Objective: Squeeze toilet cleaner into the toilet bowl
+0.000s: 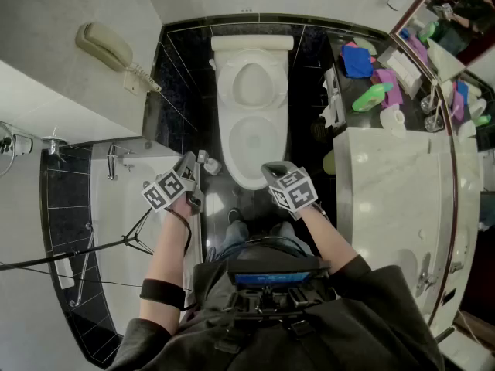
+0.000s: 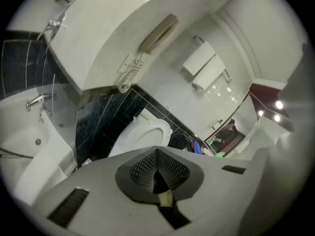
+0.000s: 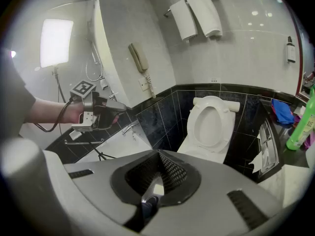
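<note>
The white toilet [image 1: 251,122] stands with lid and seat raised against the black tiled wall; it also shows in the left gripper view [image 2: 142,136] and the right gripper view [image 3: 211,124]. A green bottle [image 1: 370,97] lies on the dark counter right of the toilet, and at the far right edge of the right gripper view [image 3: 305,119]. My left gripper [image 1: 189,161] is shut and empty, held left of the bowl's front. My right gripper [image 1: 271,170] is shut and empty, just before the bowl's front rim. The right gripper view shows the left gripper [image 3: 106,109] held in a hand.
A bathtub [image 1: 116,230] with a tripod leg in it lies to the left. A wall phone [image 1: 108,46] hangs above it. A marble counter [image 1: 387,176] is at the right, with a blue cloth [image 1: 357,60] and purple items behind. Towels [image 3: 197,14] hang above the toilet.
</note>
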### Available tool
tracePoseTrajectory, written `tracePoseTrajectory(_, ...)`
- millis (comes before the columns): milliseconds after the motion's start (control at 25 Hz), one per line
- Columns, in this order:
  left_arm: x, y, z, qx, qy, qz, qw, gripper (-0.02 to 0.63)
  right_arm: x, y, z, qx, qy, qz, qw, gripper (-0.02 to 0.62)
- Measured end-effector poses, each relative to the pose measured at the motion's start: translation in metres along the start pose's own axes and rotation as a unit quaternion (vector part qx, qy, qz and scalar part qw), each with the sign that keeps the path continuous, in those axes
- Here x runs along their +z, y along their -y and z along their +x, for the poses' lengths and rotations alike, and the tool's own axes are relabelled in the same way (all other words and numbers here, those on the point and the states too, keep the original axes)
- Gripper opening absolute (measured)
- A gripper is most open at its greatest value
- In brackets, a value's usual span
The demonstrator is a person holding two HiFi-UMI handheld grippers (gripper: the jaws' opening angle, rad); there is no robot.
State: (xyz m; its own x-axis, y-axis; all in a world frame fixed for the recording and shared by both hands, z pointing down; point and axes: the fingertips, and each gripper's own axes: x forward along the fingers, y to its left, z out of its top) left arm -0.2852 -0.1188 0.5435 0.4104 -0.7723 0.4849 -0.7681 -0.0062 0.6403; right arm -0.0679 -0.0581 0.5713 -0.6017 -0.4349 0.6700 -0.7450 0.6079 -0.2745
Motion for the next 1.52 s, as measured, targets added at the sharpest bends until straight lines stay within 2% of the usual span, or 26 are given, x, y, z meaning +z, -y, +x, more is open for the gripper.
tracePoseTrajectory(120,-0.005,0.023,0.008,0.018,-0.003,0.078,0.9968,0.003,-0.003,0.021,-0.012,-0.015,0.009,0.011,1.000,0.002)
tracePoseTrajectory(280,-0.021,0.063,0.026,0.017,-0.008,0.186,0.9824,0.003,-0.014,0.057,-0.034,-0.051,0.023,0.029,0.998,0.002)
tracePoseTrajectory(360,-0.026,0.085,0.034,0.019,-0.003,0.240,0.9705,0.003,-0.017,0.074,-0.052,-0.074,0.033,0.046,0.996,0.002)
tracePoseTrajectory(480,-0.031,0.122,0.045,0.018,0.015,0.326,0.9451,0.004,-0.026,0.105,-0.086,-0.116,0.053,0.074,0.989,0.002)
tracePoseTrajectory(600,-0.050,0.159,0.058,-0.016,0.017,0.378,0.9254,0.003,-0.041,0.142,-0.127,-0.176,0.077,0.099,0.976,0.002)
tracePoseTrajectory(720,-0.070,0.190,0.069,-0.054,0.009,0.399,0.9151,0.005,-0.051,0.168,-0.168,-0.227,0.100,0.124,0.961,0.002)
tracePoseTrajectory(880,-0.091,0.226,0.076,-0.093,-0.012,0.407,0.9084,0.005,-0.067,0.189,-0.196,-0.254,0.118,0.143,0.949,0.002)
tracePoseTrajectory(1120,-0.107,0.253,0.086,-0.123,-0.018,0.420,0.8992,0.005,-0.081,0.198,-0.207,-0.255,0.129,0.161,0.945,0.002)
tracePoseTrajectory(1360,-0.126,0.278,0.105,-0.144,-0.014,0.428,0.8922,0.011,-0.083,0.216,-0.222,-0.246,0.144,0.159,0.945,0.002)
tracePoseTrajectory(1520,-0.150,0.309,0.121,-0.178,-0.029,0.416,0.8914,0.071,-0.084,0.235,-0.242,-0.244,0.152,0.160,0.944,0.002)
